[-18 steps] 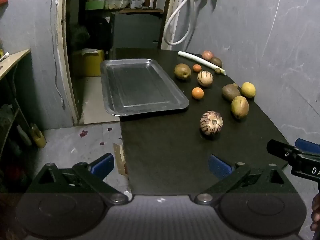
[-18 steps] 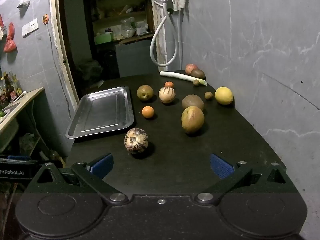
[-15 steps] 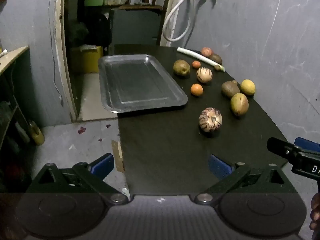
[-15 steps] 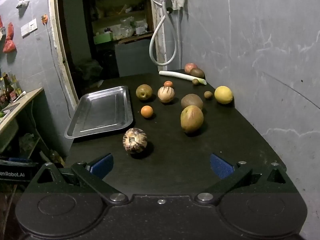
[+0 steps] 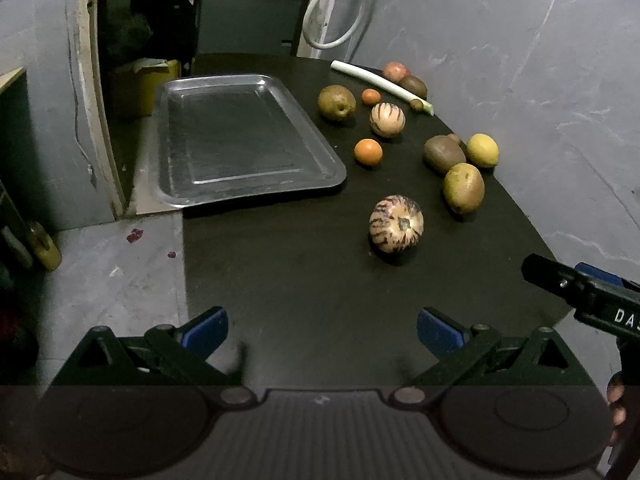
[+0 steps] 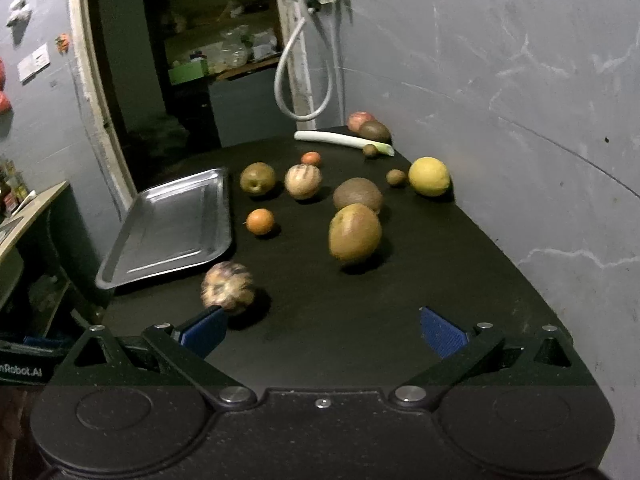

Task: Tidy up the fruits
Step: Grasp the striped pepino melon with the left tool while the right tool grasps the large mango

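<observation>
Blue-padded jaws stand spread wide on both tools, nothing between them. The left gripper point(image 5: 322, 326) hovers over the near edge of the black table point(image 5: 304, 280); the right gripper point(image 6: 322, 330) hangs low beside it, its left pad just short of the striped melon point(image 6: 227, 288) at ten o'clock, though whether they touch I cannot tell.

Further out, the mango point(image 6: 354, 233) sits at twelve o'clock, the small orange point(image 6: 260, 221) at eleven, and the metal tray point(image 6: 172, 226) lies bare at ten, its near corner overhanging the table's edge. Behind come a brown fruit point(image 6: 358, 196), a second striped melon point(image 6: 303, 181), a greenish pear-like fruit point(image 6: 258, 177), the lemon point(image 6: 429, 176), then a leek point(image 6: 340, 140) and two more fruits by the wall.

Risk, as I judge it: these are round fruits on a smooth top, so a nudge from that left pad could roll the striped melon off the near edge. A heavy load on the tray's hanging corner might tip it.

Room's dim: grey scuffed walls, a white hose point(image 6: 304, 80) looped at twelve o'clock, a dark doorway with cluttered shelves at eleven.
</observation>
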The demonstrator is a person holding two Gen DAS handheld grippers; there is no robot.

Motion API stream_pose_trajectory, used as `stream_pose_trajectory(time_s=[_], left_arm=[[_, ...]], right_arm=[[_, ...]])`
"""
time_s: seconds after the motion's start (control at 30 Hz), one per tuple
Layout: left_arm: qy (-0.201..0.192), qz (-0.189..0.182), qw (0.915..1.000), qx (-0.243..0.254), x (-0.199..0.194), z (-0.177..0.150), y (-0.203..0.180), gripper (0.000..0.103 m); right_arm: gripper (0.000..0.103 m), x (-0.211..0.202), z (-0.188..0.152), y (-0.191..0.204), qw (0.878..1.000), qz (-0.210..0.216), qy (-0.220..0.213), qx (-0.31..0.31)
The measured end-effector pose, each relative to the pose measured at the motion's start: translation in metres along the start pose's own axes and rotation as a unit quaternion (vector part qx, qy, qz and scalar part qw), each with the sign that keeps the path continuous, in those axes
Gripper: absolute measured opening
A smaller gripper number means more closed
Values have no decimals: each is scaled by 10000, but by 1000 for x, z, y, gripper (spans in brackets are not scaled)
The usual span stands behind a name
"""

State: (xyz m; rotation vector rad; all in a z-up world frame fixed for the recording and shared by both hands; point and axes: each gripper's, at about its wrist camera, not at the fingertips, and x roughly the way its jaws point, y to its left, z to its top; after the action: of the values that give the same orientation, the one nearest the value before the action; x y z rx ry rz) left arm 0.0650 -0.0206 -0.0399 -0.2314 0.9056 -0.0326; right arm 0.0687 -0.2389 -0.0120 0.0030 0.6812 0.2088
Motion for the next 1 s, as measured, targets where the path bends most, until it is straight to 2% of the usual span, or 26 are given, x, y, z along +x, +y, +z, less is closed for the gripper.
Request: stream_pose_trajectory(time_s=[0.23, 0.33, 0.4, 0.5, 0.73, 1.0], left_arm=[[169, -252, 9994, 143, 36, 26, -19, 102], [220, -662, 9975, 122, 51, 37, -25, 102], [195, -737, 9970, 138, 60, 45, -30, 102], [86, -576, 9978, 322, 74, 53, -40, 102], [118, -72, 9952, 974, 99, 56, -62, 102], [221, 127, 9967, 766, 115, 61, -63, 101]], right_arm=[[103, 39, 26, -22, 9999, 41, 60, 85], [103, 59, 41, -33, 9998, 91, 137, 124], [103, 73, 50, -39, 9994, 156, 269, 165], [103, 91, 59, -45, 9983, 286, 448, 239], [103, 124, 73, -59, 9963, 476, 686, 198], [101, 150, 79, -70, 9943, 564, 859, 279]])
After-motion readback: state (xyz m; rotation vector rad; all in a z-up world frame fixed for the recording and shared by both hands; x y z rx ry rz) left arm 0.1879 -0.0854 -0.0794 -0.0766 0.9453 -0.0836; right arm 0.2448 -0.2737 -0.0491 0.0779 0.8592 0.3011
